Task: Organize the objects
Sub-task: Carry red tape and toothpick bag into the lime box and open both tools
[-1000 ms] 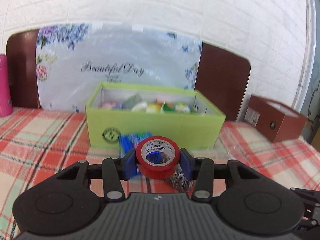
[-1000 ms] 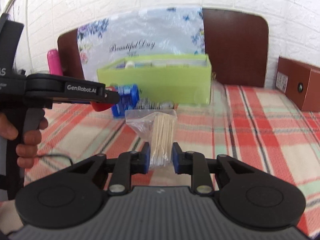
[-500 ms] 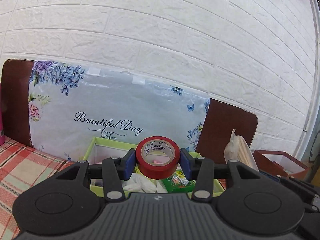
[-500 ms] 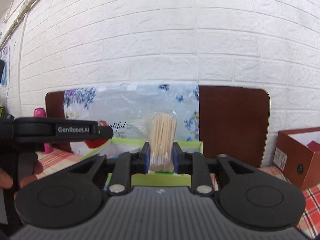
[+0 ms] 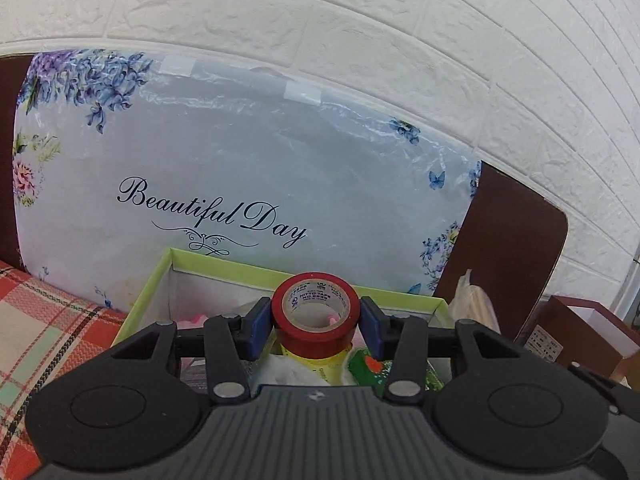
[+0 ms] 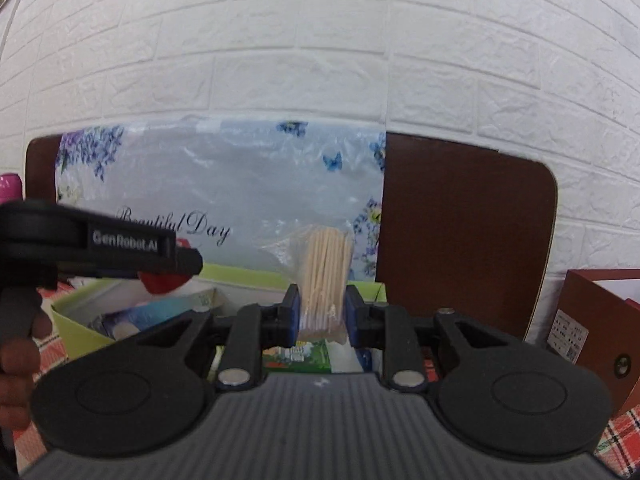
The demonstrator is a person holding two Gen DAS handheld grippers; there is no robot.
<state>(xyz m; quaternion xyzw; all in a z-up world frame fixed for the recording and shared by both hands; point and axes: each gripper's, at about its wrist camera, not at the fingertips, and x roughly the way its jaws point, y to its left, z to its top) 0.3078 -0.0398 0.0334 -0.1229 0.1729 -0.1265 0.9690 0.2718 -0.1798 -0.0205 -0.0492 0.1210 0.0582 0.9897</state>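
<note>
Holding a roll of red tape (image 5: 315, 315) in my left gripper (image 5: 315, 326), I am pressing its blue pads against both sides of the roll, with the hole facing me. Below and behind it, the green box (image 5: 152, 280) is sitting open, and I am seeing a yellow pot, a white wrapper and a green packet crowded inside it just under the tape.

My right gripper (image 6: 321, 316) is pinching a clear bag of wooden sticks (image 6: 325, 276), jaws drawn in narrow on the lower end of the bundle, the sticks standing upright above the pads. From this side the box (image 6: 76, 326) is lying below and to the left of the bag, with a green packet directly beneath my jaws. The left gripper (image 6: 168, 276) is reaching in from the left edge of this view over the box, a hand (image 6: 18, 364) wrapped around its handle.

A red, white and green checked cloth (image 5: 44, 332) is covering the surface that the box rests on. Behind the box a flowered sheet (image 5: 240, 168) reading "Beautiful Day" is hanging taped over a dark brown board (image 6: 464, 236), which is leaning against a white brick wall (image 6: 320, 48). To the right, a brown box (image 6: 596, 332) is sitting open on the cloth. At the far left edge something pink (image 6: 10, 184) is peeking beside the board.
</note>
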